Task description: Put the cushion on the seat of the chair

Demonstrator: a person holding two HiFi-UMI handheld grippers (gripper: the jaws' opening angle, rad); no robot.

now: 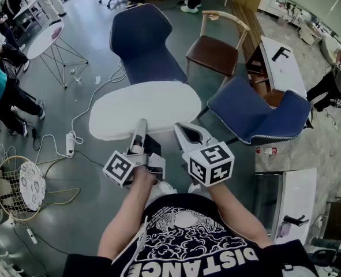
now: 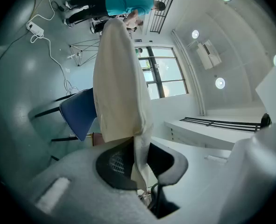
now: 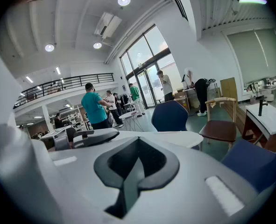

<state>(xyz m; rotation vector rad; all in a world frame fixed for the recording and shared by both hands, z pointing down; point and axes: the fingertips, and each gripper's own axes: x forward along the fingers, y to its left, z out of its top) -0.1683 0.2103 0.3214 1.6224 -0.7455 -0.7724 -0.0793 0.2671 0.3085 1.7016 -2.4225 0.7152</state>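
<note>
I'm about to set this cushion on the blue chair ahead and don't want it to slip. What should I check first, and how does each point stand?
1. Left tool gripping the cushion: ok, its jaws pinch the cushion's edge.
2. Right tool free to help: ok, jaws together, nothing between them.
3. Seat of the blue chair bare: ok where it shows; the cushion hides its front edge.
4. Cushion over the seat: cannot tell; the two overlap in the head view, but depth is unclear.
5. Path free of the white cable: cannot tell; it runs beside the chair, and the cushion hides the floor ahead.
</note>
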